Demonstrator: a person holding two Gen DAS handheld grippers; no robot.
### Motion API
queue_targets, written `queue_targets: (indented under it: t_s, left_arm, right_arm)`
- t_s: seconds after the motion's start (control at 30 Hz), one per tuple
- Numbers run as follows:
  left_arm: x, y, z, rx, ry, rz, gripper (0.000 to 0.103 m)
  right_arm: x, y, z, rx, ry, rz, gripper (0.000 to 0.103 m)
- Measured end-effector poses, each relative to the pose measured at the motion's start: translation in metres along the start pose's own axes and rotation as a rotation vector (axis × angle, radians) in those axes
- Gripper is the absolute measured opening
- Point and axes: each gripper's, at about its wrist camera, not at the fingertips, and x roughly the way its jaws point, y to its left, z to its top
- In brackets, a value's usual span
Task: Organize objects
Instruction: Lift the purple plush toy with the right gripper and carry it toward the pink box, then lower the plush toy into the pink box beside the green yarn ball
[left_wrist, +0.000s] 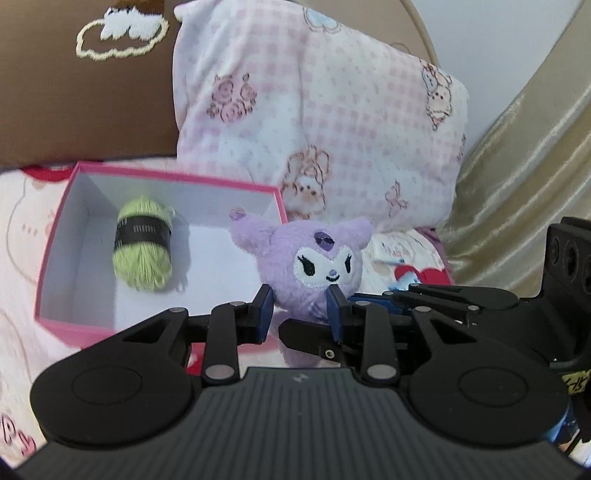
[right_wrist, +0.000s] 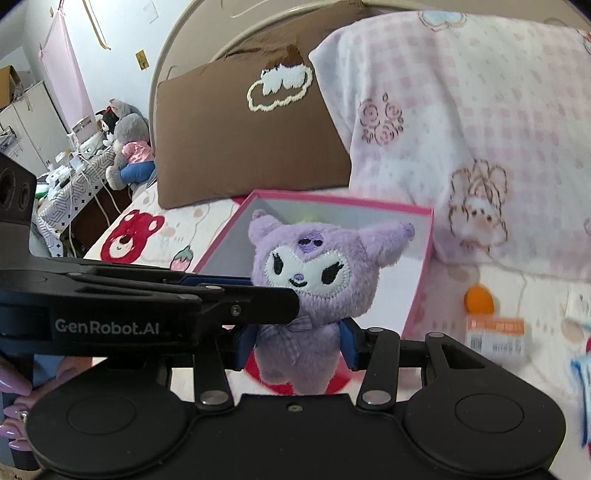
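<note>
Fuzzy plush toy (right_wrist: 306, 273); matt cardboard box (left_wrist: 59, 236); fibrous yarn (left_wrist: 142, 245); glossy satin curtain (left_wrist: 517, 155).

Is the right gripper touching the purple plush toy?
Touching. The right wrist view shows the right gripper with both blue jaws pressed into the sides of the purple plush toy, at its body below the bow.

Yarn ball (left_wrist: 143, 248) in box (left_wrist: 55, 236) on bed, plush toy (left_wrist: 314, 266) at box's right edge, 2 pillows (left_wrist: 317, 110) behind.

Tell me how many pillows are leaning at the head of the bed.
2: a brown pillow with a cloud design on the left, and a pink checked pillow beside it on the right, both behind the pink box.
</note>
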Motion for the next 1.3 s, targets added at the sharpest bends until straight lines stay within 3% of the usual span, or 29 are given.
queue_targets:
  t_s: [0.4,0.53,0.7,1.3]
  left_arm:
    - [0.062,0.050,0.054,-0.095,0.009,-0.001,0.033]
    - [0.078,0.071,0.046,-0.135,0.007,0.004,0.033]
    - [0.100,0.089,0.040,-0.174,0.050,0.006,0.033]
    - [0.156,0.120,0.030,-0.219,0.099,0.039,0.033]
  right_arm:
    - [0.061,-0.028,0.055,0.031,0.030,-0.028,0.051]
    - [0.082,-0.041,0.047,0.110,0.024,0.028,0.051]
    - [0.109,-0.044,0.035,0.090,0.045,0.017,0.050]
    - [0.163,-0.041,0.016,-0.075,0.063,-0.132,0.049]
